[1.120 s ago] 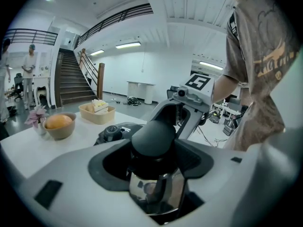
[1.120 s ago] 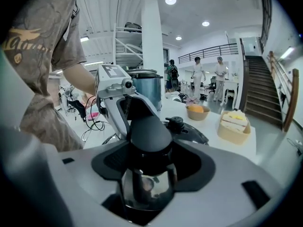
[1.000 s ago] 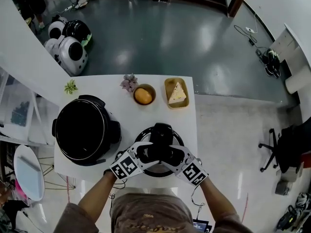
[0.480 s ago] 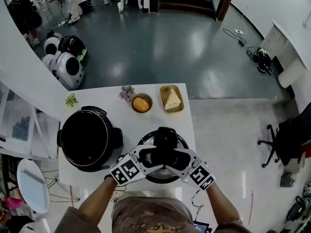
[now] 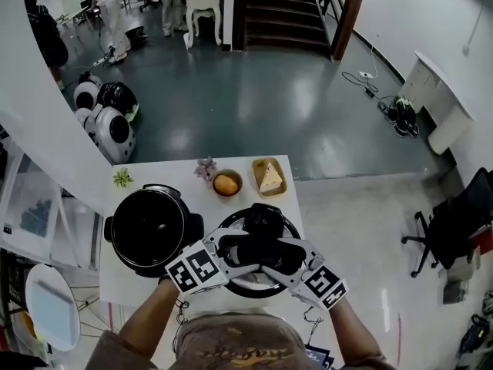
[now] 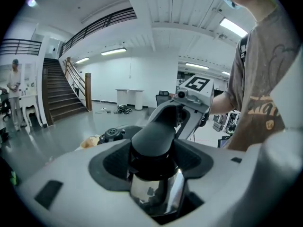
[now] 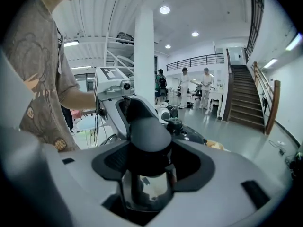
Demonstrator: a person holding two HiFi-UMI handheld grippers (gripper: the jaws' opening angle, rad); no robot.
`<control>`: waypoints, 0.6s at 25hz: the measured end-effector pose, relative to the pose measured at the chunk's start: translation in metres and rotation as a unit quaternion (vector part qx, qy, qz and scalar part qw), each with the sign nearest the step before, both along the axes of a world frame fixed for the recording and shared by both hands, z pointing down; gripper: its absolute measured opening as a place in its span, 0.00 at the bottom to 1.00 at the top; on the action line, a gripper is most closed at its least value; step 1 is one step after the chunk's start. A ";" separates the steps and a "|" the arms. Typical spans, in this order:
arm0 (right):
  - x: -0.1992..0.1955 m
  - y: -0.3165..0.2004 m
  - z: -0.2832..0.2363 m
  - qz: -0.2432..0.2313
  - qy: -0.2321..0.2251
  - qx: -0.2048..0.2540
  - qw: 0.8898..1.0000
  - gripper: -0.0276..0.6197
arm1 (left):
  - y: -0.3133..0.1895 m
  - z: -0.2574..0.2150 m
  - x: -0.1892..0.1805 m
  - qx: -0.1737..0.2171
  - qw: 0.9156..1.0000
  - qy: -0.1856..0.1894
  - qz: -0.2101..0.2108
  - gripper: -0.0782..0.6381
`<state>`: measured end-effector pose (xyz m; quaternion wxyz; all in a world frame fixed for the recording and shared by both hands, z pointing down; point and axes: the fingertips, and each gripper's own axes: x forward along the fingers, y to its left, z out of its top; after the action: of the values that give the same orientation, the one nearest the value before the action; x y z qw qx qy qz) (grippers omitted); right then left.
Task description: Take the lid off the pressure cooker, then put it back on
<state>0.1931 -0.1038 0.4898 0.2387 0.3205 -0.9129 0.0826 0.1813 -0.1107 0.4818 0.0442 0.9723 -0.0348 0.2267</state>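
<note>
As left gripper [image 5: 240, 247] and right gripper [image 5: 282, 254] clamp the lid [image 5: 264, 220], its rim borders the table [image 5: 291, 199] edge.

The right gripper [image 7: 146, 167] clamped the black rounded handle [image 7: 149, 135] of the polished steel pressure-cooker lid [image 7: 142, 190]; the left gripper [image 7: 128, 111] stood opposite, at the handle's far end.

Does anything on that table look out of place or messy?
Only the lid: it is off the open pressure cooker and to its right. The left gripper and right gripper are both clamped on its black handle. Nothing looks spilled or damaged.
</note>
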 end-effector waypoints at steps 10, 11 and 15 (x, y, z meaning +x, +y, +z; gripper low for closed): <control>-0.064 -0.004 -0.050 0.001 0.001 0.023 1.000 0.45 | -0.004 -0.050 -0.064 0.026 1.000 0.003 0.004 0.51; -0.072 -0.004 -0.053 0.001 0.000 0.024 1.000 0.45 | -0.004 -0.053 -0.071 0.027 1.000 0.002 0.002 0.51; -0.103 -0.006 -0.063 0.005 -0.001 0.027 1.000 0.45 | -0.007 -0.063 -0.103 0.027 1.000 0.002 0.005 0.51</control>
<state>0.0899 -0.1100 0.4266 0.2282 0.3316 -0.9135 0.0594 0.0783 -0.1177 0.4190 0.0173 0.9738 -0.0359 0.2241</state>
